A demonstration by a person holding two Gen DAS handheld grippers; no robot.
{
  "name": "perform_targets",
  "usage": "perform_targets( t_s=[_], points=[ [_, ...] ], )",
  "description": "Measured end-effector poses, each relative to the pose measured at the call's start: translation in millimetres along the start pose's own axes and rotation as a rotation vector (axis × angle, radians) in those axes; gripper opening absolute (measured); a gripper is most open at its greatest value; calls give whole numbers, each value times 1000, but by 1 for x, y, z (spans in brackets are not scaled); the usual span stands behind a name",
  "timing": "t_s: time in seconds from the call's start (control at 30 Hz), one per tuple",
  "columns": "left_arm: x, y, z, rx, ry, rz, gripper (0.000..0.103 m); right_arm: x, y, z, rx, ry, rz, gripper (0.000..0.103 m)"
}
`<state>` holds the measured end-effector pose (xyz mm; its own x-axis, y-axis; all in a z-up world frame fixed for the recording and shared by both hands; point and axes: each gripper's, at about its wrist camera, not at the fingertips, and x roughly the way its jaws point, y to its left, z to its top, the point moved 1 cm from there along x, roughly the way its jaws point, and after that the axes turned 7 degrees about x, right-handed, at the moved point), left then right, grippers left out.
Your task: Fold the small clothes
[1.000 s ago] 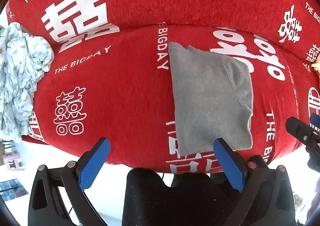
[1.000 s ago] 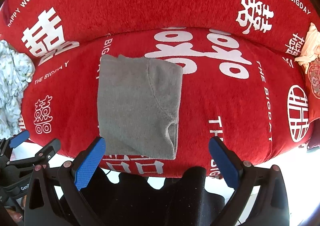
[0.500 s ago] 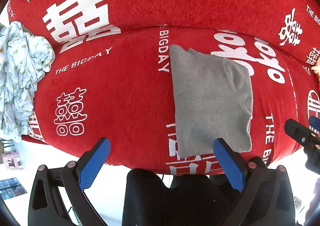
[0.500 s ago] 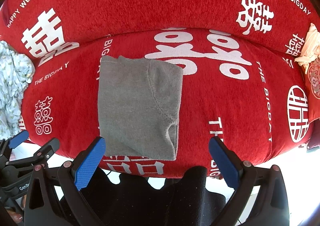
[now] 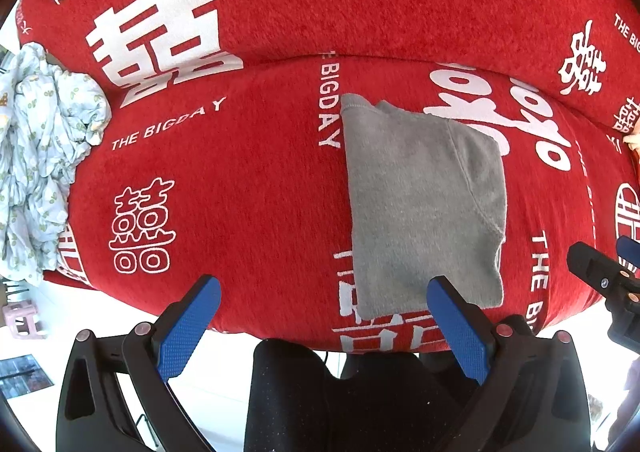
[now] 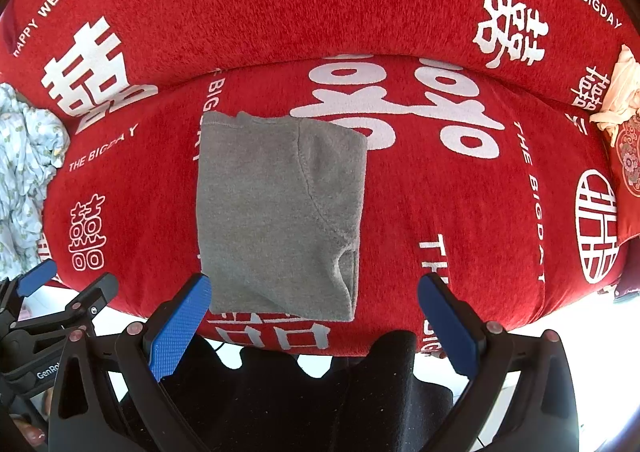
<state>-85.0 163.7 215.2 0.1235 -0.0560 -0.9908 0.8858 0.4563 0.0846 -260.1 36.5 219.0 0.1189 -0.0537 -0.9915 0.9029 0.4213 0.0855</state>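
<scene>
Nothing has moved: folded grey garment [image 6: 280, 212] lies on red sofa [image 6: 440, 212].

Fuzzy grey fleece garment [image 6: 276, 212] on nubbly red chenille-like sofa cover [image 6: 440, 212].

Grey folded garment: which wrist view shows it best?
The right wrist view: the grey folded garment lies near centre, its whole outline and sleeve seam visible. In the left wrist view it sits right of centre, its near edge partly hidden behind a blue finger.
</scene>
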Motion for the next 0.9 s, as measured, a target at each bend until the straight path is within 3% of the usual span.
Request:
perform_targets(
  t_s=[0.9],
  points=[
    [-1, -1, 2, -5, -1, 3, 103, 5, 1, -2, -4, 8, -3, 103]
  ],
)
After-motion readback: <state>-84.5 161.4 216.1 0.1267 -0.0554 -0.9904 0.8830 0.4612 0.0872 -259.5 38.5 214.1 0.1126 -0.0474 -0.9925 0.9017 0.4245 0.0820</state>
